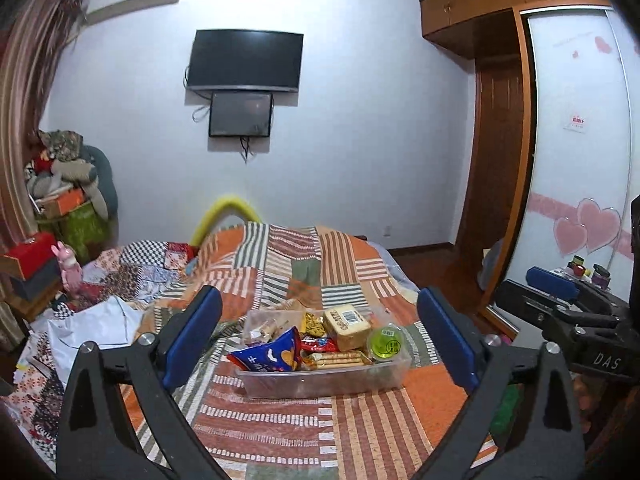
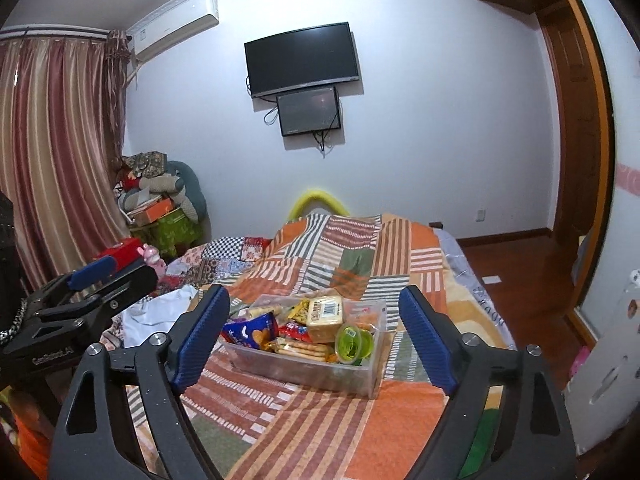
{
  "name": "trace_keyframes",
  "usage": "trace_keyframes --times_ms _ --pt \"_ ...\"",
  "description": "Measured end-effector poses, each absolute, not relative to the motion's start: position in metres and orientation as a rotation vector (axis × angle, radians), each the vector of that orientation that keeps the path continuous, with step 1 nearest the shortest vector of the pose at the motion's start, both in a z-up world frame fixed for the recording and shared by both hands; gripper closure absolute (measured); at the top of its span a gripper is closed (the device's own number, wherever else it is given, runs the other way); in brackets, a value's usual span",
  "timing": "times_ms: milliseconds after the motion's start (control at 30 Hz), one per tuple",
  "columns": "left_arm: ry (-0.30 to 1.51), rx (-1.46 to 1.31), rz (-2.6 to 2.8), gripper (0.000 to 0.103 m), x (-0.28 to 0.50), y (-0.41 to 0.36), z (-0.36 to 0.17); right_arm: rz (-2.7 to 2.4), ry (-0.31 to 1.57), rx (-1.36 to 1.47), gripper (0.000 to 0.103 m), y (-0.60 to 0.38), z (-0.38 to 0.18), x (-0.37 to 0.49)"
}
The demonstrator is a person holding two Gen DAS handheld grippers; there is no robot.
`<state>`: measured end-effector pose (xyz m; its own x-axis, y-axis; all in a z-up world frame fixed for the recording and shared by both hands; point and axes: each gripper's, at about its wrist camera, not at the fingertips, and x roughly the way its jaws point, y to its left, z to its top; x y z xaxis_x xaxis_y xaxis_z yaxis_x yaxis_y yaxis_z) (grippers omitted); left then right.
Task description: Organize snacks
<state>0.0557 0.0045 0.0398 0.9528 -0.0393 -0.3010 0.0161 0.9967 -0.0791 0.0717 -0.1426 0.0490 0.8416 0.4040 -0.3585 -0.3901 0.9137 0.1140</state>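
1. Both tongs stand spread wide with nothing between their blue pads: the left tongs (image 1: 320, 336) and the right tongs (image 2: 314, 336) hang above the near end of the bed, each framing the snack bin in its own view.
2. From the left wrist view, the right tongs (image 1: 560, 292) appear at the right edge; from the right wrist view, the left tongs (image 2: 96, 276) appear at the left edge, pads apart.
3. Under everything lies the bed, covered by a patchwork quilt (image 2: 332, 248) of orange, green and striped squares.
4. Beyond the bed rises a pale wall carrying a dark television (image 1: 245, 60), with a smaller screen (image 1: 241, 115) just under it.
5. Striped curtains (image 2: 56, 140) hang at the left, and a wooden wardrobe (image 1: 472, 12) stands at the right.
6. Heaped clothes and boxes (image 1: 68, 184) fill the far left corner.
7. On the quilt, near the tongs, sits the clear plastic bin (image 1: 320, 384) holding the snacks.
8. Inside it, a blue chip bag (image 1: 272, 354) leans at the front left.
9. A tan wrapped block with a barcode (image 1: 346, 326) lies toward the back.
10. A green jelly cup (image 1: 386, 343) rests at the right end.
11. Biscuit packs (image 1: 336, 359) lie between the bag and the cup, beside a red wrapper (image 1: 320, 345).
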Motion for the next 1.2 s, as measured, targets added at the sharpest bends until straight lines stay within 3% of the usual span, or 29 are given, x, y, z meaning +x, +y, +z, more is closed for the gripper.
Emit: trace_keyframes --times_ms 133,1200 --pt "0.288 -0.07 -0.012 0.001 0.045 0.004 0.038 0.386 0.352 0.026 0.001 -0.142 0.05 0.063" --pt "0.29 -0.09 -0.011 0.001 0.034 0.005 0.03 0.359 0.34 0.023 0.0 -0.143 0.046 0.046"
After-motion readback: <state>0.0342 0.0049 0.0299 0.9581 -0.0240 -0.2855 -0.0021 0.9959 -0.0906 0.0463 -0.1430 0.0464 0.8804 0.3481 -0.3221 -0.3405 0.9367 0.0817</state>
